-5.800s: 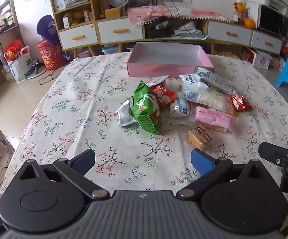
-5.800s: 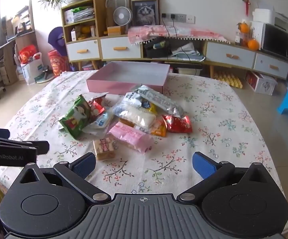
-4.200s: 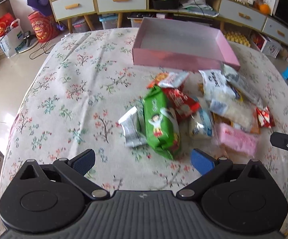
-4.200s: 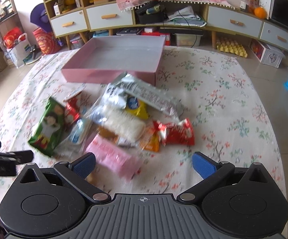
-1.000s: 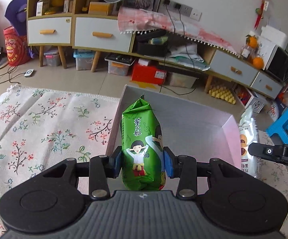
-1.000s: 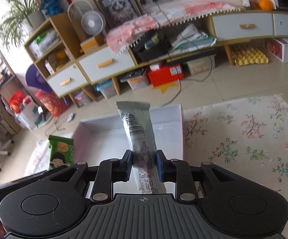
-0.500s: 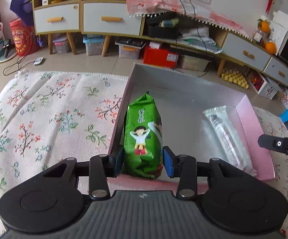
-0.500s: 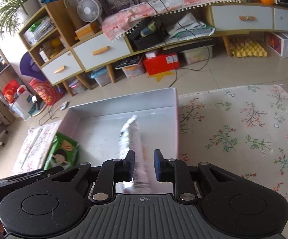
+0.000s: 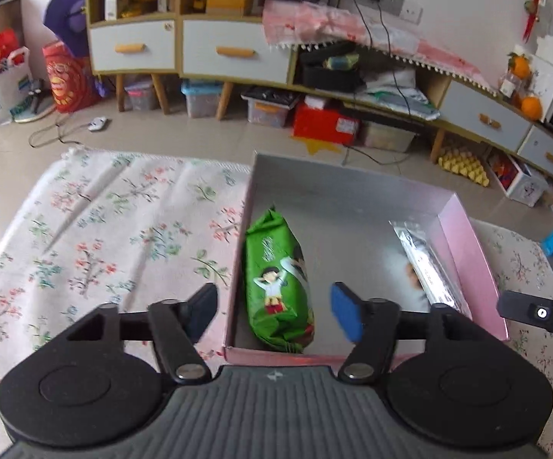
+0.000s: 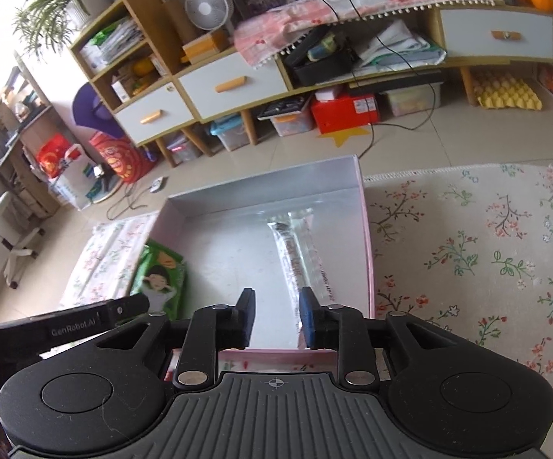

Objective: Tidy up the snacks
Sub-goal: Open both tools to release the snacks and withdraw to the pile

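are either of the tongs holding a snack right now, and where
Nothing is held. The left tongs have just opened off the green packet; the right tongs are clear of the silver packet.

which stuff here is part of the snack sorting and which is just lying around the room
Part of the job:
- shallow pink cardboard box
- green snack bag with a cartoon child, lying in the box
- long clear-and-silver snack packet, lying in the box

Just lying about:
- white desk fan
- red box under the cabinet
- yellow egg tray
- oranges
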A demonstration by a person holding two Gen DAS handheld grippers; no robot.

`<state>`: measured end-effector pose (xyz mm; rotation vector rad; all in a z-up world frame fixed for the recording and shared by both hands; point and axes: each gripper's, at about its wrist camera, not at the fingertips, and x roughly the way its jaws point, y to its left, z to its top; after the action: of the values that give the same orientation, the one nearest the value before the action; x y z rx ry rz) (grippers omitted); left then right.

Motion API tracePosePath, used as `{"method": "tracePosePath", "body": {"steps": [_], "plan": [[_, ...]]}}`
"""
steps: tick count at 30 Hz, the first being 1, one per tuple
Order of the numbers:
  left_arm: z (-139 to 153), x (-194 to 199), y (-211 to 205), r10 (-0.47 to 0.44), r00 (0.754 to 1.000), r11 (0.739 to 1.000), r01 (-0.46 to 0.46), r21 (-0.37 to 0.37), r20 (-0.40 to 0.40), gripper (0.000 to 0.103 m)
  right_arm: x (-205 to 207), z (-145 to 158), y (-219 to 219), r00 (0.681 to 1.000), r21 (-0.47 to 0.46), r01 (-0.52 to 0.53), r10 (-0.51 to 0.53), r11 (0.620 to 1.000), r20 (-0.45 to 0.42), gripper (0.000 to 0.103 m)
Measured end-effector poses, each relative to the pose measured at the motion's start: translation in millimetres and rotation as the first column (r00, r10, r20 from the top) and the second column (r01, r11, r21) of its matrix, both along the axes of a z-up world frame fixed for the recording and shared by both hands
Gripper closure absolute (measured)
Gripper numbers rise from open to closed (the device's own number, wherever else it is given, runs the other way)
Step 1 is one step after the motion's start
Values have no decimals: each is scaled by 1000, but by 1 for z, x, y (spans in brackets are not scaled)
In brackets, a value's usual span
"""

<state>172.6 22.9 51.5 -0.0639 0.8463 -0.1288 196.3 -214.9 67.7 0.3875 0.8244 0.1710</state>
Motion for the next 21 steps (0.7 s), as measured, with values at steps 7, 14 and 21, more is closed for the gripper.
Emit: {"method": "tracePosePath", "body": {"steps": [7, 14, 21], "plan": [[10, -11, 5, 21, 1000, 1000, -21, 10, -11, 37, -26, 24, -4, 999, 11, -4, 3, 1000, 37, 67], [28, -39, 15, 41, 999, 999, -41, -2, 7, 34, -63, 47, 10, 995, -72, -71, 76, 995, 62, 44], [31, -70, 21, 20, 1000, 999, -21, -47, -18, 31, -98, 59, 19, 992, -120, -115, 120, 986, 42, 40]]}}
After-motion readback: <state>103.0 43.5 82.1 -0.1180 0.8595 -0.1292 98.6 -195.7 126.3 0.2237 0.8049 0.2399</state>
